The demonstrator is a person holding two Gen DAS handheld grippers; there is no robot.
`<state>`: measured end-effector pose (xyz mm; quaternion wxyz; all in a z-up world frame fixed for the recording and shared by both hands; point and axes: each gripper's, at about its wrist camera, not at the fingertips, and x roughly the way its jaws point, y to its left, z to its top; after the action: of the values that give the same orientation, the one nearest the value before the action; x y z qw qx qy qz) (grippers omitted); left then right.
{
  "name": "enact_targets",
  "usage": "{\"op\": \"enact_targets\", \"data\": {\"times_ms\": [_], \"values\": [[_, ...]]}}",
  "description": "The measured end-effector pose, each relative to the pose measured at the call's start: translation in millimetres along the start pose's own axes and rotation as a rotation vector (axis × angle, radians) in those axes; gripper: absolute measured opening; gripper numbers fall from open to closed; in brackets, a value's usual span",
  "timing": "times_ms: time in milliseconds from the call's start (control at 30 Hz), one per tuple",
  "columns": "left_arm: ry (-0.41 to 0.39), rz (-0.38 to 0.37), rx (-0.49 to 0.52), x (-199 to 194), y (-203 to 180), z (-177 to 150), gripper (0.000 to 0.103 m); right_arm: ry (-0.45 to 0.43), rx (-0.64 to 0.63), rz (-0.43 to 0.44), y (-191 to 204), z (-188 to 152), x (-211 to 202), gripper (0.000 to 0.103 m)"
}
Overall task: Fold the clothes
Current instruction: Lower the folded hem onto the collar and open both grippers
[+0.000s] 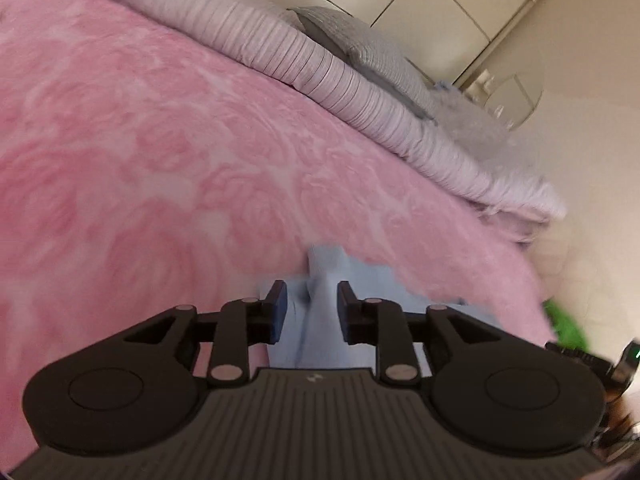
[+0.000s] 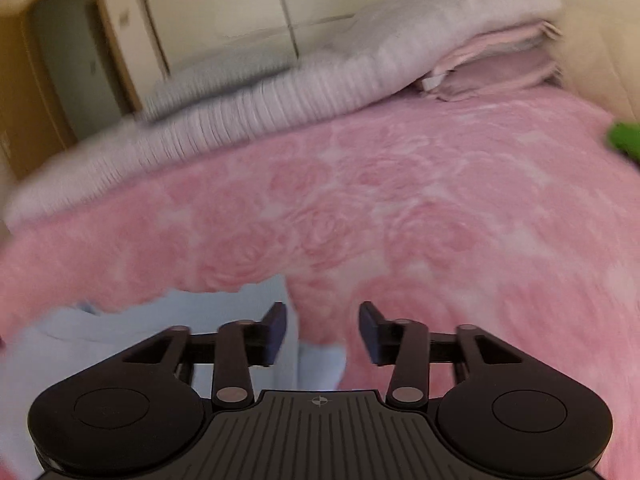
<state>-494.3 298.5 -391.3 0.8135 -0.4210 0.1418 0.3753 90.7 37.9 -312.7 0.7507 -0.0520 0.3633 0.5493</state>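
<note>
A light blue garment [image 1: 372, 284] lies on the pink rose-patterned blanket [image 1: 160, 140] of a bed. My left gripper [image 1: 312, 304] is open just above it. A raised ridge of the blue cloth stands between its pads, which do not press on it. In the right wrist view the same garment [image 2: 100, 344] spreads to the lower left over the blanket [image 2: 440, 220]. My right gripper [image 2: 324, 328] is open wide at the garment's right edge. Only a strip of blue cloth and pink blanket shows under its gap.
A ribbed pale lilac quilt [image 1: 320, 68] and a grey pillow [image 1: 372, 52] lie along the far side of the bed. Cream wardrobes [image 1: 440, 0] stand behind. Folded pink bedding [image 2: 500, 68] is stacked at the far right. Something green [image 2: 624, 140] sits at the bed's right edge.
</note>
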Motion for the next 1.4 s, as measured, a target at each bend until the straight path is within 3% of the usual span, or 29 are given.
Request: {"op": "enact_targets", "data": {"times_ms": [167,267,400,433,500,633,733,867,967,1067,1167,1300,1400], "values": [[0.029,-0.04,-0.108,-55,13,-54,0.03,0.021,0.085,0.061,-6,-55,-67,0.053],[0.046,-0.061,-0.176,-63,19,-80,0.031,0.04,0.117,0.057,-3,-79,-80,0.053],[0.038,-0.105,-0.26,-52,21,-90,0.031,0.064,0.22,0.119,0,-90,-73,0.053],[0.037,-0.104,-0.252,-47,19,-89,0.023,0.068,0.249,0.138,0,-91,-69,0.047],[0.022,-0.086,-0.182,-45,10,-85,0.013,0.053,0.272,0.129,3,-87,-68,0.007],[0.007,-0.022,0.007,-49,-7,-78,0.013,-0.003,0.264,0.054,7,-79,-73,0.005],[0.063,0.02,0.008,-36,4,-90,0.015,0.053,0.298,-0.002,-2,-97,-59,0.003],[0.046,0.051,0.06,-42,-7,-94,0.02,0.037,0.272,0.008,1,-106,-67,0.006],[0.02,0.117,0.109,-57,-22,-88,0.019,0.033,0.155,-0.067,16,-94,-80,0.017],[-0.061,0.198,0.163,-74,-38,-85,0.016,-0.068,-0.018,-0.189,42,-93,-94,0.024],[-0.075,0.144,0.175,-76,-55,-84,0.016,-0.097,-0.115,-0.153,62,-97,-90,0.025],[0.053,-0.003,0.255,-39,-83,-99,0.017,0.009,-0.203,-0.037,79,-111,-53,0.026],[0.108,0.06,0.331,-4,-93,-105,0.014,0.041,-0.256,-0.09,80,-113,-26,0.025]]}}
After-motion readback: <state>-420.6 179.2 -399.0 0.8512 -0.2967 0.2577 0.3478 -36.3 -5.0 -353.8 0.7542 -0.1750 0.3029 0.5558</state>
